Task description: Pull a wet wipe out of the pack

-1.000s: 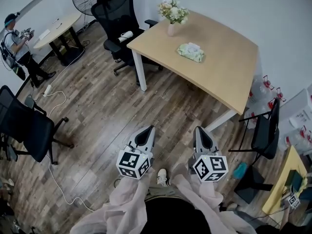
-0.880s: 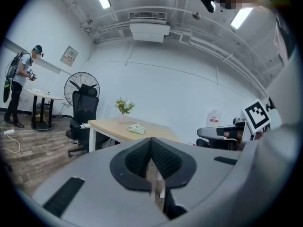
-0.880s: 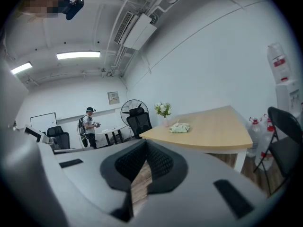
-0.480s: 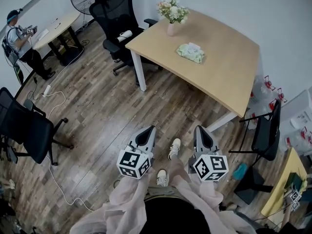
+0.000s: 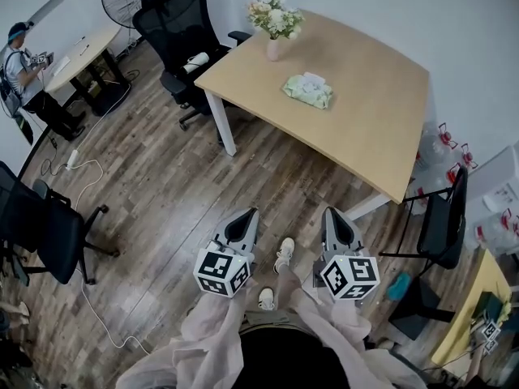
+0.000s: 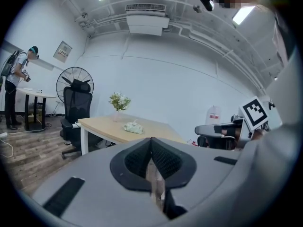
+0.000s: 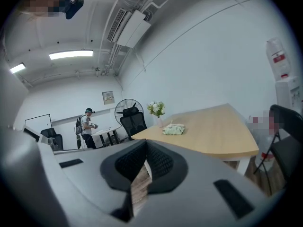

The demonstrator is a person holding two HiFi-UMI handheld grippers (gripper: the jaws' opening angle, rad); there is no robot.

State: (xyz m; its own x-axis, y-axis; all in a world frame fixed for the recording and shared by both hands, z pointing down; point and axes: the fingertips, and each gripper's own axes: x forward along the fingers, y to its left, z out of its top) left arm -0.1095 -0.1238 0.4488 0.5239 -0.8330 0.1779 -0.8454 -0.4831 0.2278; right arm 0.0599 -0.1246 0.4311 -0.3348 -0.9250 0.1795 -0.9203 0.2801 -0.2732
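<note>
Status: approach stage, and none of the pull itself is done yet. Wet wipe pack [image 5: 308, 90] lies flat on the light wooden surface [image 5: 381, 136], toward its far side. It is near the vase of flowers [image 5: 274, 24] at the far corner but apart from it. A pale tuft shows on top of the pack. I take it to be the first wipe poking from the opening, but it is too small to be sure.

I stand on the wooden floor [image 5: 162, 185], well apart from the surface, with one shoe [image 5: 285, 252] forward. Left hand-held gripper [image 5: 246, 215] and right hand-held gripper [image 5: 334, 215] sit side by side in front of my body, both aimed roughly level toward the surface.
- Left: jaws pressed together, nothing between them.
- Right: jaws together and empty as well.
- Neither is near the pack.

Black office chair [image 5: 172, 24] stands by the surface's far-left corner, off my line to the pack as far as I can judge.

Left to do, by my reckoning:
- Reach the surface.
- Open one hand-held gripper and steady the pack with the other.
- Pinch the exposed wipe and draw it up and out.

Risk noted: the pack looks light and may lift with the wipe if it is not held down.
</note>
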